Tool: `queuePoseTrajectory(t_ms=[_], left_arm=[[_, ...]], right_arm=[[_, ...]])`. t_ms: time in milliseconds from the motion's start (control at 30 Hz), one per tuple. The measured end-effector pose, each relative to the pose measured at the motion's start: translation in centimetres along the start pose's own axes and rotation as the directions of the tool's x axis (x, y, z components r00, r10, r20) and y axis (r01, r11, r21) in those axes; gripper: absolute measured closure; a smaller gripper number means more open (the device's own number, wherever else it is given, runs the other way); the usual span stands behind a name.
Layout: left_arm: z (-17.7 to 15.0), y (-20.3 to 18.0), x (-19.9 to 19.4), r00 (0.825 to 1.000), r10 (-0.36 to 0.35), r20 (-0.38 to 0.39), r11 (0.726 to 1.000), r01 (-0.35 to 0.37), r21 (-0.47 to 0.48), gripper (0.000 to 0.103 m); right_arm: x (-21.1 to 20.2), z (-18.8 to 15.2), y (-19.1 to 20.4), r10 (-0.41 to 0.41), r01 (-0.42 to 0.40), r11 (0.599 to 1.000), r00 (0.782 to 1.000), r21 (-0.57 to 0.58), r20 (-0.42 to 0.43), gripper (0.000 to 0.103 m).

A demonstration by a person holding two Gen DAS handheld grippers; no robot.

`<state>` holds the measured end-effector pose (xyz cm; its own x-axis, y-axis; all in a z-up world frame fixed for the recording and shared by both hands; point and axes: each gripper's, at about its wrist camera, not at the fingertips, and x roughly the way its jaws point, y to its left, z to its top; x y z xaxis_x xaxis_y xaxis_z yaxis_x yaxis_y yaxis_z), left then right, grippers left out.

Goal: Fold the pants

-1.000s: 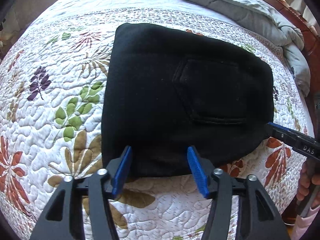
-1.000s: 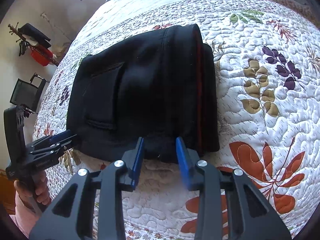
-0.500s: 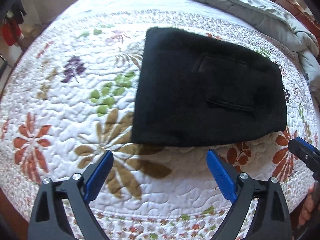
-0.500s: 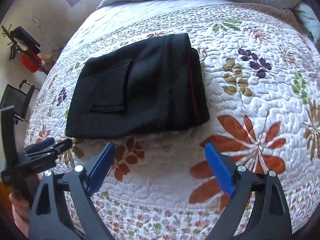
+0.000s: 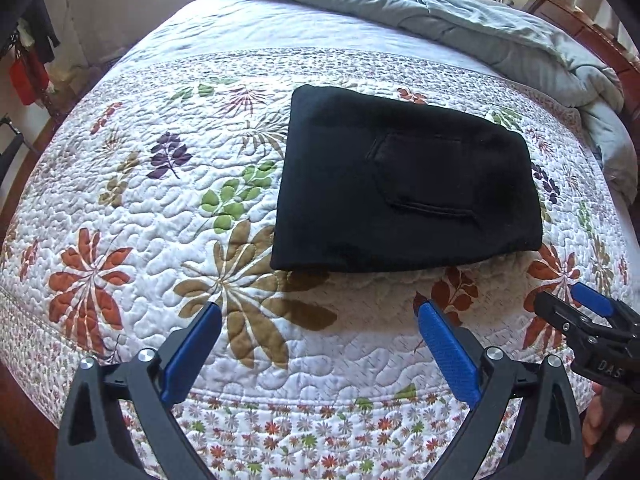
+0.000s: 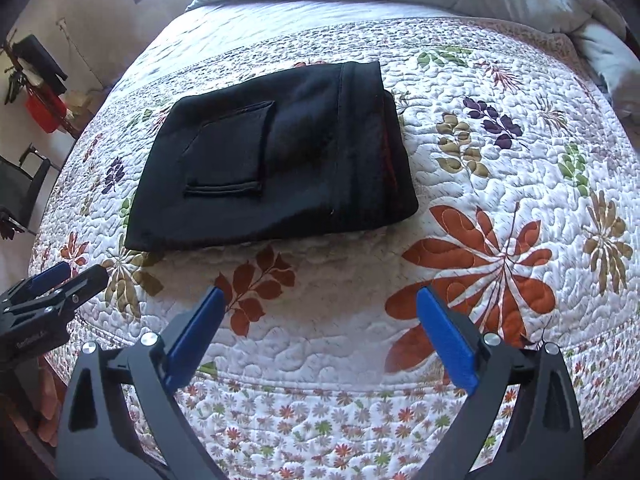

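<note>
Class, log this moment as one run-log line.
pants: folded on quilt | left hand-held gripper: opening, empty | right hand-held gripper: opening, empty

Bedroom: quilted bed (image 5: 168, 216), rumpled duvet (image 5: 460, 12)

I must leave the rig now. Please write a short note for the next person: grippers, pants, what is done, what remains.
Left gripper: jaws opening, nothing between them.
Right gripper: jaws opening, also holding nothing.
Pants: black, folded into a compact bundle, pocket side up, lying on the floral quilt, apart from both grippers.
Done: the folding looks complete.
Left: probably nothing, perhaps only tidy the edges.
</note>
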<state>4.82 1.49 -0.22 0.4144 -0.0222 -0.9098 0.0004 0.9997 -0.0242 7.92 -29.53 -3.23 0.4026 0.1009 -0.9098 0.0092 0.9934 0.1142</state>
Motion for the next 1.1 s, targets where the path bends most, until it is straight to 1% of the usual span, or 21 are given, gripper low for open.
queuePoseTrajectory(t_ms=[200, 367, 767, 1100], left_arm=[[-0.9, -0.3, -1.3, 1.000, -0.007, -0.006, 1.000, 0.007, 0.022, 0.004], [-1.5, -0.9, -1.8, 1.000, 0.015, -0.001, 0.998, -0.015, 0.059, 0.004], [-1.8, -0.6, -2.0, 0.999, 0.033, -0.013, 0.998, -0.033, 0.062, 0.004], [-1.9, -0.5, -1.8, 0.999, 0.032, -0.020, 0.998, -0.030, 0.057, 0.004]], right_arm=[[-0.7, -0.5, 0.4, -0.003, 0.003, 1.000, 1.000, 0.006, -0.004, 0.007], [-1.0, -0.8, 0.6, 0.000, 0.000, 1.000, 1.000, 0.012, -0.008, 0.007], [-0.9, -1.0, 1.0, -0.008, 0.008, 1.000, 1.000, 0.014, -0.020, 0.007], [-0.7, -1.2, 1.1, -0.015, 0.015, 1.000, 0.999, 0.013, -0.028, 0.007]])
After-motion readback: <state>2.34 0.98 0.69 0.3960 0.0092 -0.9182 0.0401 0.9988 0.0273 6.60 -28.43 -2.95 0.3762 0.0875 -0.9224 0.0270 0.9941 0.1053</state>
